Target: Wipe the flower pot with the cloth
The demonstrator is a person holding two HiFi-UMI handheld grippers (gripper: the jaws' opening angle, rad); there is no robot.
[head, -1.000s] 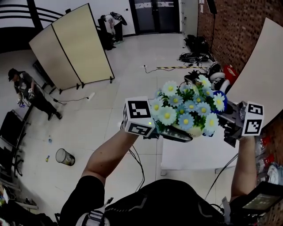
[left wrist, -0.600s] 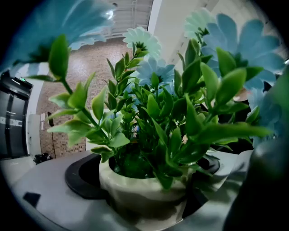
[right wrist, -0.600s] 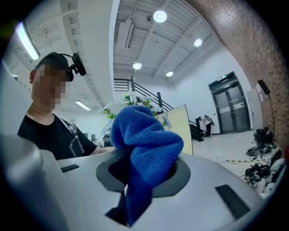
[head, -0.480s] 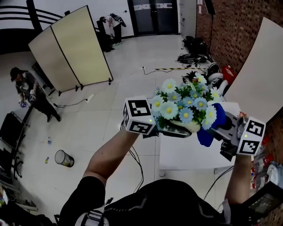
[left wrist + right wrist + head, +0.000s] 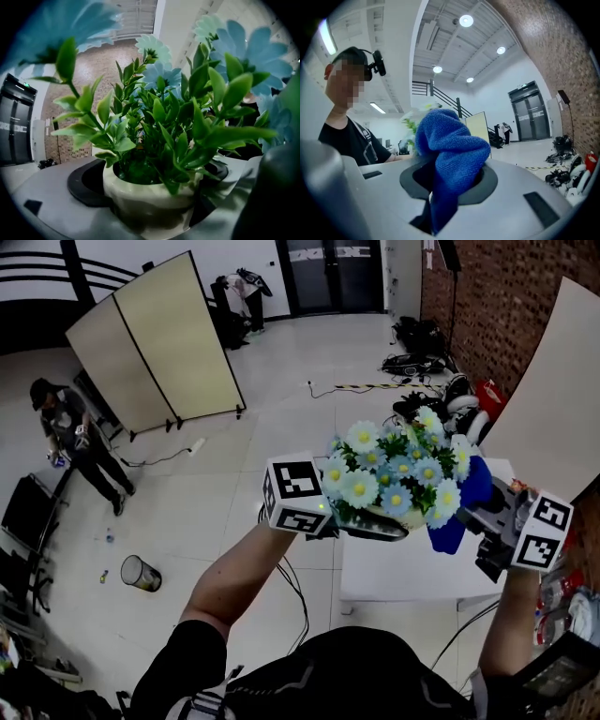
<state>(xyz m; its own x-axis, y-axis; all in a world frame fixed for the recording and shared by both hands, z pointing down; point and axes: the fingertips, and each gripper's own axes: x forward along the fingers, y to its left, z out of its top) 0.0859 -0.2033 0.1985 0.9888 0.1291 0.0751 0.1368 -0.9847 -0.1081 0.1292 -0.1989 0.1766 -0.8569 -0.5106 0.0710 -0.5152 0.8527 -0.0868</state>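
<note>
Item 1: flower pot (image 5: pixel 394 515), cream-glazed, planted with green foliage and pale blue and white daisy blooms (image 5: pixel 394 470), clamped at its rim between the 2 jaws of the left claw (image 5: pixel 339 521); in the left gripper view the pot wall is seen seated between the dark jaw pads, upright. Item 2: cloth (image 5: pixel 464 498), blue, bunched, gripped by the right claw (image 5: pixel 476 517); in the right gripper view its folds are pinched in the jaw opening, with 1 tail hanging below. The cloth is held just to the right of the flower pot, against the outer blooms; contact with the pot wall cannot be told. Item 3: bench (image 5: pixel 412 568), white, seen below the flower pot. Item 4: folding screen (image 5: pixel 155 338), beige, 2 panels, well beyond the flower pot to its left. Item 5: waste bin (image 5: pixel 139 573), on the floor far left of the flower pot. Item 6: a person (image 5: pixel 70 432), standing further left again. Item 7: brick wall (image 5: pixel 487 296), beyond the flower pot on its right.
</note>
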